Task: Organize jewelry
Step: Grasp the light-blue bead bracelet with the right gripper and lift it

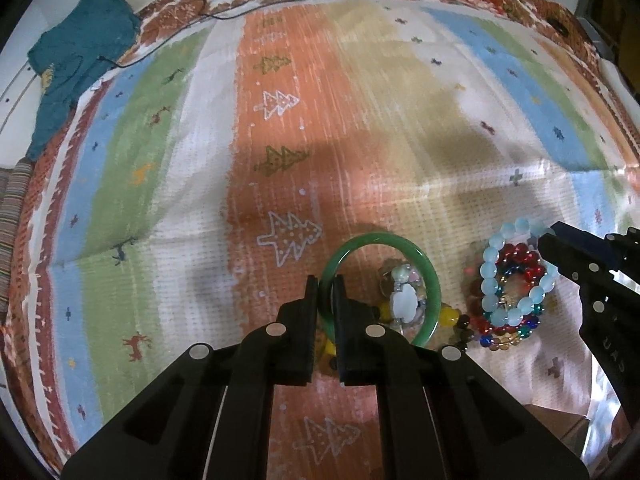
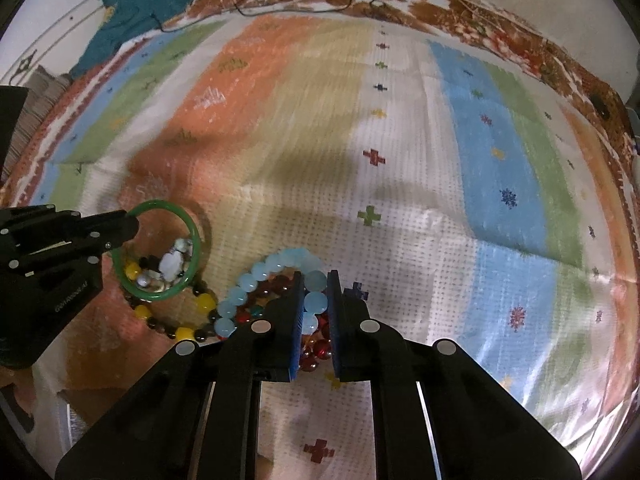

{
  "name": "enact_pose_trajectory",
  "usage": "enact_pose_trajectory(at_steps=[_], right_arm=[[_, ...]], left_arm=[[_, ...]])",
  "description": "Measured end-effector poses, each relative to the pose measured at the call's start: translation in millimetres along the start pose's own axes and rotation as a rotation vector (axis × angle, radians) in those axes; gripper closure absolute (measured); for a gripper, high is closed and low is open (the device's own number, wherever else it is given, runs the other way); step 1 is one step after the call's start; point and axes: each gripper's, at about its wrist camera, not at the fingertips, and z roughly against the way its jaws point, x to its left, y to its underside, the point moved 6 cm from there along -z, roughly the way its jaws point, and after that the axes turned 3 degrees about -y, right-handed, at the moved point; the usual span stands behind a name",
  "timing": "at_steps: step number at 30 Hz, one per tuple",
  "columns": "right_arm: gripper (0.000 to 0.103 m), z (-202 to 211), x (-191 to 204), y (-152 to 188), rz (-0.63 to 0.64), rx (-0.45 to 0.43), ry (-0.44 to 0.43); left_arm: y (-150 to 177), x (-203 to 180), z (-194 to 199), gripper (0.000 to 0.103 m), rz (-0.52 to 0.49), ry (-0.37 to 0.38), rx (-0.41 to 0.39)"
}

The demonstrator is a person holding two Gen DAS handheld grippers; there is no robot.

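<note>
My left gripper (image 1: 326,294) is shut on the near-left rim of a green bangle (image 1: 380,238). The bangle rings a white and clear bead piece (image 1: 404,300) and overlaps a yellow-and-dark bead bracelet (image 1: 450,316). In the right wrist view my right gripper (image 2: 316,304) is shut on a light blue bead bracelet (image 2: 256,276). That bracelet lies on top of red and multicoloured bead bracelets (image 2: 316,354). The same view shows the green bangle (image 2: 160,296) at the left with the left gripper (image 2: 134,226) pinching its rim. In the left wrist view the right gripper (image 1: 544,240) reaches in from the right.
Everything lies on a colourful striped mat (image 1: 280,120) with tree and cross patterns. A teal cloth (image 1: 80,48) lies at the far left corner, and thin cables (image 1: 260,4) run along the far edge. Striped fabric (image 1: 12,208) borders the mat on the left.
</note>
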Motion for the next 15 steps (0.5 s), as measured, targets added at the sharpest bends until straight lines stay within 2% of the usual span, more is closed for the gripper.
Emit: enact_pose_trajectory(at_steps=[6,15], right_arm=[[0.091,20,0,2,-0.021,-0.04,-0.018],[0.091,53,2,2,-0.026,-0.129,-0.037]], left_arm=[[-3,0,25,0.096,0.014,0.01,-0.055],[0,-2,53,0.096,0.025,0.025,-0.097]])
